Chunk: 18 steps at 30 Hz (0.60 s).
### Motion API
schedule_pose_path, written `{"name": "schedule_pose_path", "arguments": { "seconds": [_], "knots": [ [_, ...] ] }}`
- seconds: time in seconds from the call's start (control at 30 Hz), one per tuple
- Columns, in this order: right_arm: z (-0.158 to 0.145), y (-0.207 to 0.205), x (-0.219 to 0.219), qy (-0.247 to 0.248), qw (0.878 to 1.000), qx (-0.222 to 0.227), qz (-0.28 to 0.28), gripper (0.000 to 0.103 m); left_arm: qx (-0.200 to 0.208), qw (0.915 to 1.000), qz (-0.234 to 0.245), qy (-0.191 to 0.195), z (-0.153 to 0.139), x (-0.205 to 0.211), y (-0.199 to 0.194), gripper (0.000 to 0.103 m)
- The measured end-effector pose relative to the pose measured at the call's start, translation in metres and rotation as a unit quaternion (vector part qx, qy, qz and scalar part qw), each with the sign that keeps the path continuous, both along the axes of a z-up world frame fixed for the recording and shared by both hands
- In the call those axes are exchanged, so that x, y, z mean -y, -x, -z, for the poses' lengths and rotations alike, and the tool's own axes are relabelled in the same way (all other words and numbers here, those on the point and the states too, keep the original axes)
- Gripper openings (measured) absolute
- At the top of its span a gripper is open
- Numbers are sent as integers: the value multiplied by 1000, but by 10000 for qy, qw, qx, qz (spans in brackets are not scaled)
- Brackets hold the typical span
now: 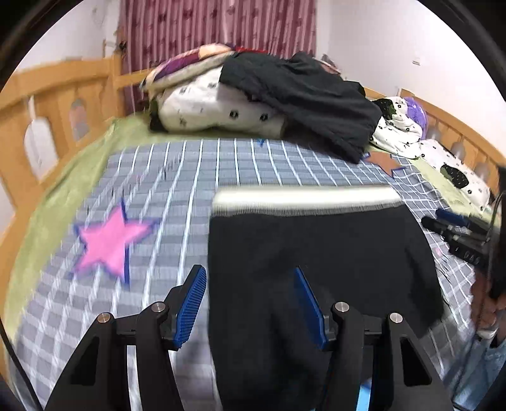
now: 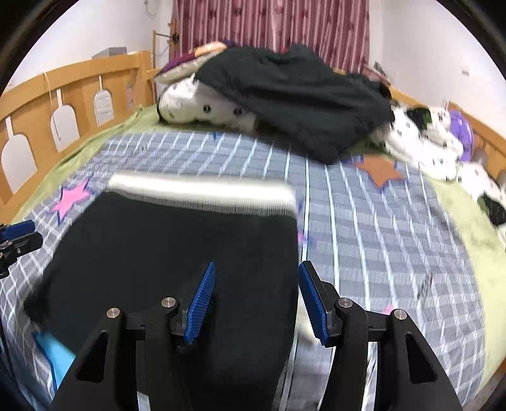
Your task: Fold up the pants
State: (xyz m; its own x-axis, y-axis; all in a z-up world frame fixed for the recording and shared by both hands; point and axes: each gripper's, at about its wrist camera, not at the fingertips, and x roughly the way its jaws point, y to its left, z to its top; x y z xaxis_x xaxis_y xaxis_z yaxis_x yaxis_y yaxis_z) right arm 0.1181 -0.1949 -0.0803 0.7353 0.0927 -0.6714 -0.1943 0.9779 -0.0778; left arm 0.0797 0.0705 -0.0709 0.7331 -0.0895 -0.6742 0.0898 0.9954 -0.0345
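my left gripper [image 1: 249, 303] hanging apart | my right gripper [image 2: 257, 300] hanging apart | pants [image 1: 316, 253] lying on bed [image 1: 177, 177]

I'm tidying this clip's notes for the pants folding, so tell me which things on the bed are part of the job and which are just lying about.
Part of the job:
black pants with a white waistband
left gripper, open
right gripper, open

Just lying about:
dark jacket
folded bedding pile
checked sheet with pink star
wooden bed rail
curtain
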Motion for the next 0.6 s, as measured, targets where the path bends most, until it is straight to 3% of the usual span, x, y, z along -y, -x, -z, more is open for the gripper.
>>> {"name": "schedule_pose_path", "arguments": {
  "seconds": [0.1, 0.17, 0.23, 0.3, 0.33, 0.37, 0.43, 0.6],
  "knots": [
    [-18, -32, -6, -20, 9997, 210, -93, 54, 223, 9991, 126, -336, -5, 8, -35, 59],
    [-17, -54, -8, -95, 9997, 173, -155, 56, 53, 9995, 101, -309, 9, 9, -63, 60],
    [1, -76, -10, -72, 9998, -58, -153, 56, -310, 9991, -9, -293, 34, 7, -83, 60],
    [37, -98, -10, 214, 9989, -415, -21, 58, -667, 9971, -87, -354, 63, 5, -94, 63],
    [55, -101, -6, 216, 9992, -331, -15, 59, -714, 9969, -60, -329, 78, 5, -96, 65],
    [56, -99, -2, 51, 9998, -196, -52, 59, -622, 9977, -37, -268, 79, 5, -95, 65],
    [51, -105, 7, -242, 9989, -396, -85, 61, -666, 9975, -7, -233, 74, 4, -96, 65],
    [56, -107, 14, -532, 9973, -497, -39, 64, -557, 9978, 114, -339, 77, 10, -97, 69]
  ]
}}
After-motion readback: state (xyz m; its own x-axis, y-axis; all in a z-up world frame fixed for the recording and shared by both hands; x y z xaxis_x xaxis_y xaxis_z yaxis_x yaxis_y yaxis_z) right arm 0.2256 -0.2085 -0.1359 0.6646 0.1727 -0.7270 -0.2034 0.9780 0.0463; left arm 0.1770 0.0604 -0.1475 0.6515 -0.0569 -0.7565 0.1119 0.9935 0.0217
